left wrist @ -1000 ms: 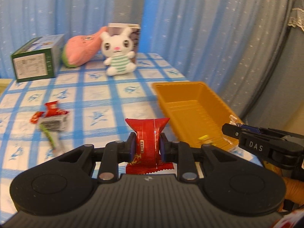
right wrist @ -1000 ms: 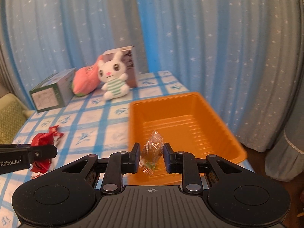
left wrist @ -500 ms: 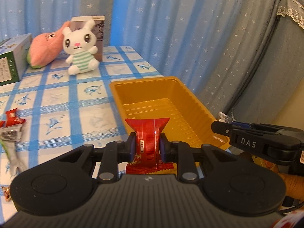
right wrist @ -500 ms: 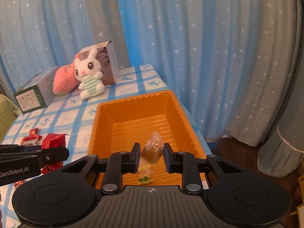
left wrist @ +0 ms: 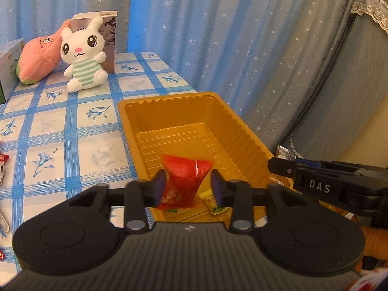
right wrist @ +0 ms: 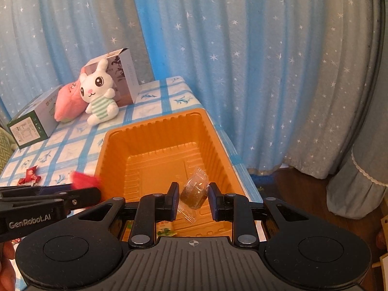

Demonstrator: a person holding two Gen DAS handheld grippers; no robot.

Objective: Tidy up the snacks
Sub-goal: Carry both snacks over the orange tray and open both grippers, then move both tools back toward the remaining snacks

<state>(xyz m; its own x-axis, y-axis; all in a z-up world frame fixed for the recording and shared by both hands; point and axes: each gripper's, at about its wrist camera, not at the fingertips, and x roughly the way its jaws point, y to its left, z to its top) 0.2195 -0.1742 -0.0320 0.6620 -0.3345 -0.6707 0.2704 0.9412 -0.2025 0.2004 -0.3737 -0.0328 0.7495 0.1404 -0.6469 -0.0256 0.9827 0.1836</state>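
An orange plastic tray [left wrist: 242,126] [right wrist: 213,140] stands on the blue checked table. My left gripper [left wrist: 188,187] is open over the tray's near end; a red snack packet [left wrist: 186,181] sits loose between its spread fingers, touching the left pad. My right gripper [right wrist: 193,198] is open over the tray; a clear-wrapped brown candy [right wrist: 195,189] lies between its fingers, not clamped. A yellow-green candy [left wrist: 214,203] lies on the tray floor.
A white bunny plush [left wrist: 83,55], a pink plush [left wrist: 38,58], a grey box [left wrist: 106,36] and a green-white box [right wrist: 29,126] stand at the table's far side. Red snack packets [right wrist: 30,175] lie at the left. Blue starred curtains hang behind.
Both grippers moved over the tray and opened. The red packet and the clear-wrapped candy, clamped before, now sit loose between the spread fingers.
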